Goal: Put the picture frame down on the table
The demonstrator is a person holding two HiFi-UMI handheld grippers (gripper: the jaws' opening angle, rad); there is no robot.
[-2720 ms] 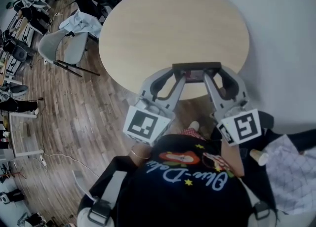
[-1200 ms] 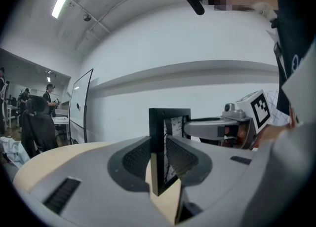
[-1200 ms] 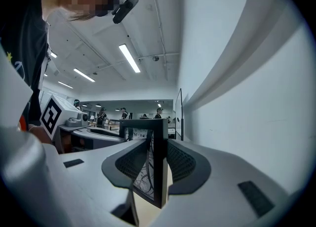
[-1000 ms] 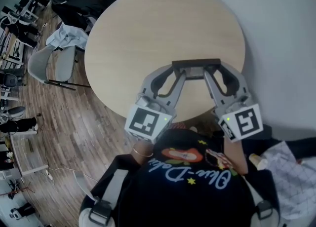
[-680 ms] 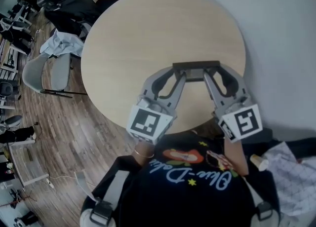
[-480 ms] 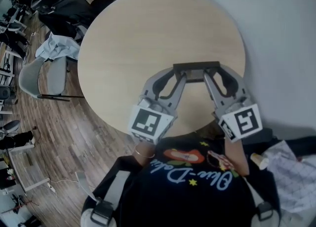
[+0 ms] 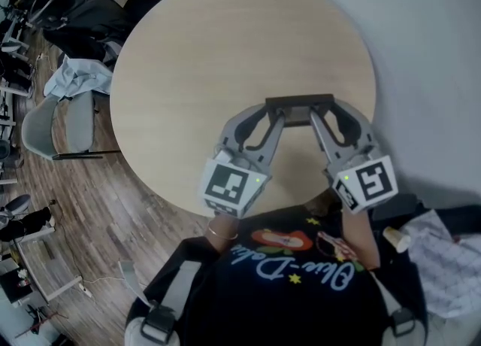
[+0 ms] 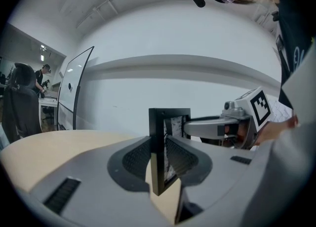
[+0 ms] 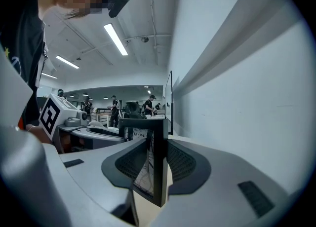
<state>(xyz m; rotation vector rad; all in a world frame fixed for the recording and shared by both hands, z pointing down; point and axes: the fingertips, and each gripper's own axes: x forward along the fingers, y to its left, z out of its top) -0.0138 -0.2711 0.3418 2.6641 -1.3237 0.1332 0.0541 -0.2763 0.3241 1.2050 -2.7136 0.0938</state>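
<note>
Head view: I hold the picture frame (image 7: 299,104) upright at centre frame, over the near part of the round table (image 7: 225,44). My left gripper (image 7: 273,116) clamps its left end and my right gripper (image 7: 322,116) its right end.

Left gripper view: both pads press the frame's dark side rail.

Right gripper view: identical grip.

I judge the frame rigid, light and fragile if glazed, so hold it by the rails. The tabletop is smooth pale wood. A chair (image 7: 45,122) and the plank floor (image 7: 98,201) lie at left.
</note>
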